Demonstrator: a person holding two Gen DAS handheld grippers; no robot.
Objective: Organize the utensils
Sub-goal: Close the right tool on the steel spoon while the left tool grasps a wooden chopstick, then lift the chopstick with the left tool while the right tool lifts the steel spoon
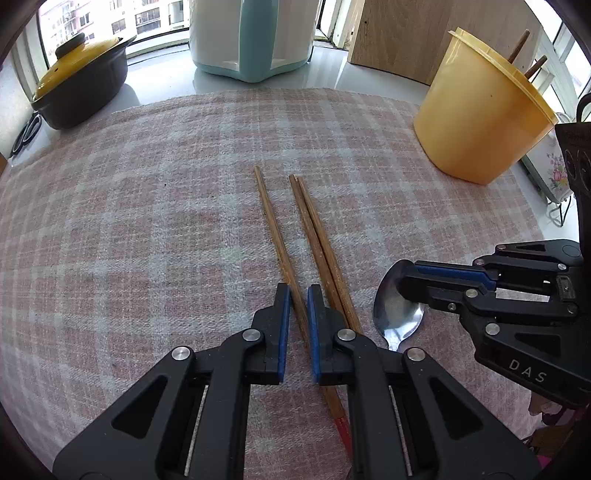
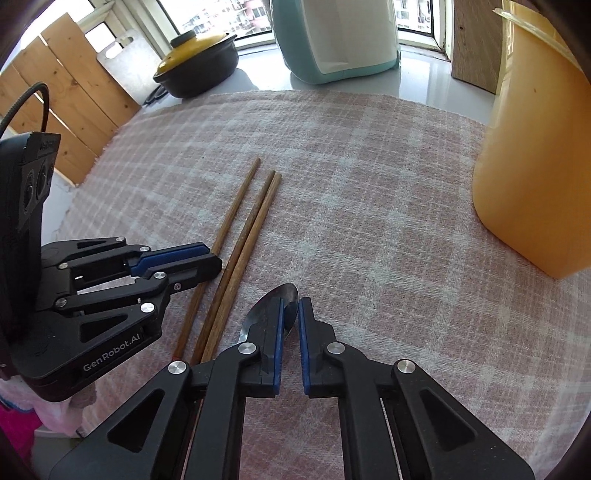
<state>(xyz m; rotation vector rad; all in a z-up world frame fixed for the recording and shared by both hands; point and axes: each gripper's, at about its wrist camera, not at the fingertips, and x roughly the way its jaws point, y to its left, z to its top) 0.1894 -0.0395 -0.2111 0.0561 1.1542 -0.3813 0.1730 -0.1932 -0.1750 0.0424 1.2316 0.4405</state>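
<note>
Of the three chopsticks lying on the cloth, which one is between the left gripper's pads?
The lone chopstick, lying apart to the left of the touching pair; the left gripper straddles only it.

A home kitchen is indicated. A pink checked cloth (image 1: 147, 221) is spread over a glossy white tabletop (image 1: 332, 70), on which wooden chopsticks (image 1: 280, 236) and a metal spoon (image 1: 397, 317) are laid by the fingers. Beyond the fingers, a black clay pot with a yellow lid (image 1: 79, 85) and a mint-and-white appliance (image 1: 251, 37) are set before a window, through which apartment blocks (image 1: 74, 18) are seen. A yellow plastic tub (image 1: 480, 122) holding chopsticks is placed to the right.
</note>
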